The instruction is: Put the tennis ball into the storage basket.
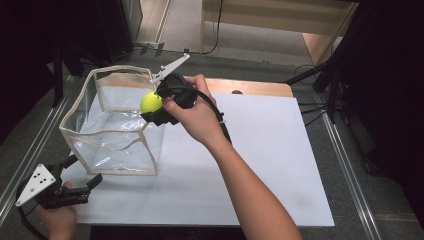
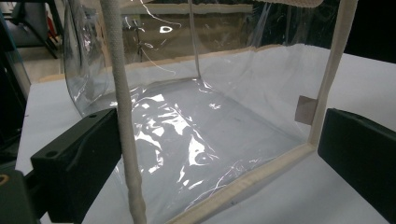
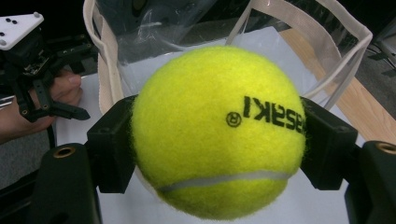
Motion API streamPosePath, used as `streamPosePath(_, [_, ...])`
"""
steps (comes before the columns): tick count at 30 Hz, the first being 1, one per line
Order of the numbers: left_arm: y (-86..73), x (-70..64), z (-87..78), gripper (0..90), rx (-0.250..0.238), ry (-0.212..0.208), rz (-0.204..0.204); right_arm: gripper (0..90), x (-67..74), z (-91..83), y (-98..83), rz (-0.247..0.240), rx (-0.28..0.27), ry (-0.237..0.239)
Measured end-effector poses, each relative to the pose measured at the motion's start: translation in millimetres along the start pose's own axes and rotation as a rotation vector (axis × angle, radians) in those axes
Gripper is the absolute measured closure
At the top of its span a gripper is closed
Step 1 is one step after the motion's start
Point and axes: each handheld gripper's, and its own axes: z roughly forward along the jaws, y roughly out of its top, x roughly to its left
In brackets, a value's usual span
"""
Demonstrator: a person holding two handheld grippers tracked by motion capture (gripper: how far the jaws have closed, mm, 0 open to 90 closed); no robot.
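Right gripper (image 1: 152, 107) is clamped on the tennis ball (image 1: 150, 102), holding it at the top rim of the clear bag (image 1: 112, 130), above its open mouth. Left gripper (image 1: 82, 172) sits at the bag's near corner, jaws spread wide, nothing between the pads. Bag stands upright on the white board (image 1: 250, 165).

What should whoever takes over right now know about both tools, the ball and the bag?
Right tool: shut on the ball, held above the open top of the bag, at its right rim.
Left tool: open, at the bag's near left corner, one jaw each side of the corner seam; it grips nothing.
Bag: clear, upright on the white board, nothing inside it.
Done: ball picked up and brought to the bag.
Left: probably move it over the opening, lower and release; steady the bag with the left tool if it sags.
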Motion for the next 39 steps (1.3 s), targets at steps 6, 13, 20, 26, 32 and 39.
streamPosePath(6, [0.2, 0.3, -0.2, 0.1, 0.002, -0.001, -0.001, 23.6, 0.9, 6.3, 6.4, -0.012, 0.002, 0.007])
streamPosePath(13, [0.0, 0.2, -0.1, 0.1, -0.003, -0.002, -0.006, 23.6, 3.4, 12.6, 14.7, -0.02, -0.001, 0.015])
streamPosePath(20, [0.1, 0.4, -0.1, 0.1, -0.002, 0.0, -0.008, 23.6, 5.3, 20.7, 20.3, -0.023, 0.002, 0.023])
streamPosePath(26, [0.1, 0.4, 0.0, 0.1, -0.003, -0.001, -0.01, 23.6, 7.7, 30.0, 22.9, -0.033, 0.014, 0.028])
streamPosePath(32, [0.2, 0.5, 0.1, 0.1, -0.003, -0.001, -0.012, 23.6, 6.6, 38.1, 23.7, -0.04, 0.032, 0.037])
streamPosePath(39, [0.3, 0.7, 0.3, 0.1, -0.002, -0.001, -0.006, 23.5, 3.9, 46.1, 22.8, -0.038, 0.061, 0.04])
